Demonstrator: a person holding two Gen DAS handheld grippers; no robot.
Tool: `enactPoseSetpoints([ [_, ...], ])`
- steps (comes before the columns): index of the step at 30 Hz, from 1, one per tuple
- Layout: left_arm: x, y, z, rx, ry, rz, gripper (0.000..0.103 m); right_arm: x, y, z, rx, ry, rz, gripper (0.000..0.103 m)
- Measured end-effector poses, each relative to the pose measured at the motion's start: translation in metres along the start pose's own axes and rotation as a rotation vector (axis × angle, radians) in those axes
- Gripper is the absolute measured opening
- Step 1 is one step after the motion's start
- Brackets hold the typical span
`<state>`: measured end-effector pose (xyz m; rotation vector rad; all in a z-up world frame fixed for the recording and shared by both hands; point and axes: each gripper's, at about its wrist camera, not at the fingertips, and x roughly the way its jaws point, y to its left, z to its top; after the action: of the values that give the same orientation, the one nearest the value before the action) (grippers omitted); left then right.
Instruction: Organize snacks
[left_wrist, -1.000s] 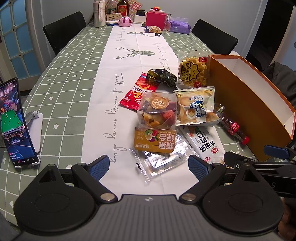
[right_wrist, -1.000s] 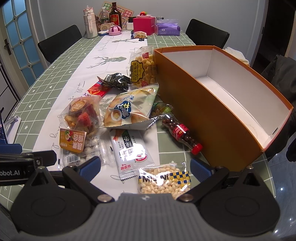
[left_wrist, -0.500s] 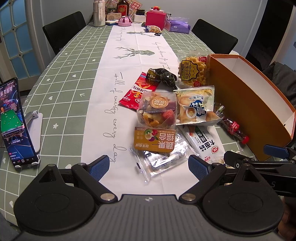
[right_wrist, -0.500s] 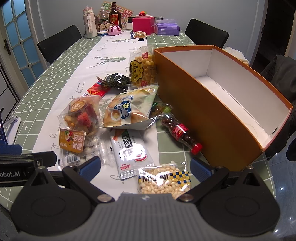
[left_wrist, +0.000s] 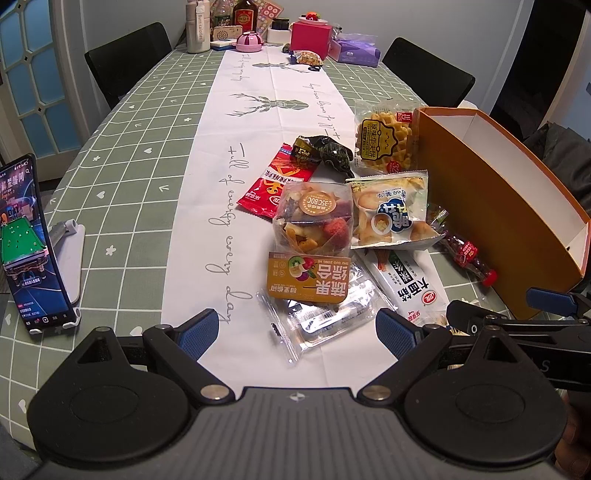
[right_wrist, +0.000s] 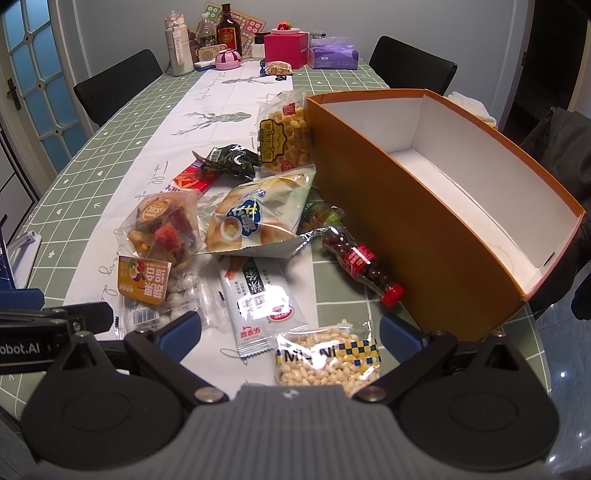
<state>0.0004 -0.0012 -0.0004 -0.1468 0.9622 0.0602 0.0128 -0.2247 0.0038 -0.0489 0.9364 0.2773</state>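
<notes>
Table: a dining table (left_wrist: 140, 155) under green checked cloth with a white deer-print runner, black chairs around it.
Box: an orange box (right_wrist: 417, 221), open-topped and white inside, stands at the right.
Snacks: a heap lies just left of the box, with the dried-fruit bag (left_wrist: 312, 236) beside the pastry bag (right_wrist: 255, 221), and a small bottle of chocolate beans (right_wrist: 360, 264) against the box wall.
Nearest me: a puffed-grain pack (right_wrist: 328, 360).
My left gripper (left_wrist: 295, 328): fingers spread wide, holding nothing.
My right gripper (right_wrist: 291, 332): fingers spread wide, holding nothing.
Far left: a phone (left_wrist: 26, 243) on a stand.
</notes>
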Motion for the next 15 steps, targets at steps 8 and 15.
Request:
enactPoseSetpoints([
  [8,-0.0002,0.0001,0.0,0.001,0.0,-0.001,0.103,0.0,-0.0001,0.0001,0.001,0.0,0.0,0.1],
  [15,-0.0001,0.0,0.0,0.001,-0.001,0.0,0.103,0.0,-0.0002,0.0002,0.0,0.0,0.001,0.1],
])
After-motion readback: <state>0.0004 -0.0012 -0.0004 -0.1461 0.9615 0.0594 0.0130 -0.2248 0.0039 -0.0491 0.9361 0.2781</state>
